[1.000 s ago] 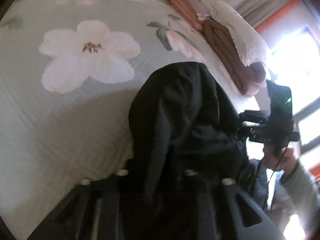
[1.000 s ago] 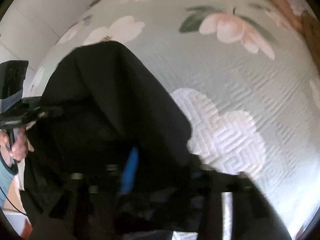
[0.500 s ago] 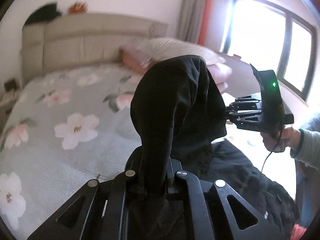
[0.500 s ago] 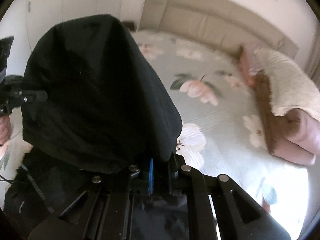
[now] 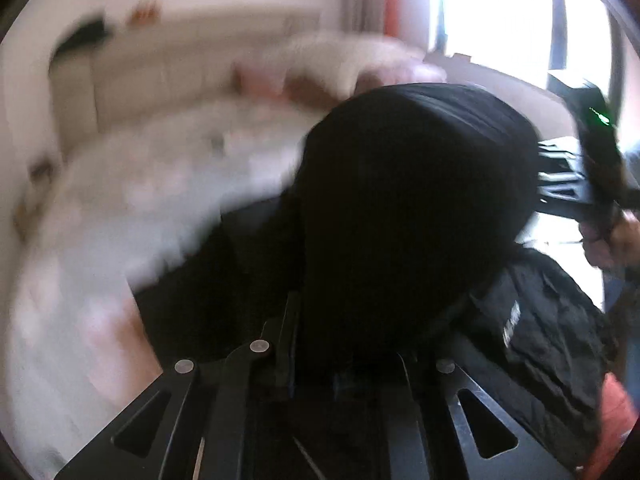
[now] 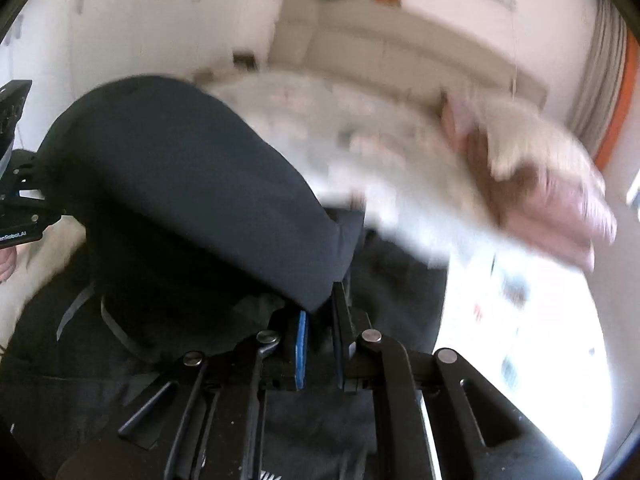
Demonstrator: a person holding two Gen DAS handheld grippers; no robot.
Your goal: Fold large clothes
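Left gripper [image 5: 344,344]: fingers drawn together on a bunched edge of the black garment [image 5: 408,208]; the pinch itself is hidden under draped cloth (clamping judged from how the cloth hangs off it).

Garment, position: raised between the 2 grippers, its lower part trailing onto the bed [image 5: 120,200] ahead and below.

Garment, long axis: judged to run side to side, from one gripper across to the other; the slack hangs down between them.

Right gripper [image 6: 320,344]: jaws nearly closed, with a corner of the black garment [image 6: 192,200] pinched between the blue pad [image 6: 301,344] and the opposite finger.

Nearer hand: neither; each holds 1 end.

Next move (judgement): lay the held edge forward, away from both grippers, onto the bed [image 6: 360,128].

Visibility: both views are motion-blurred.
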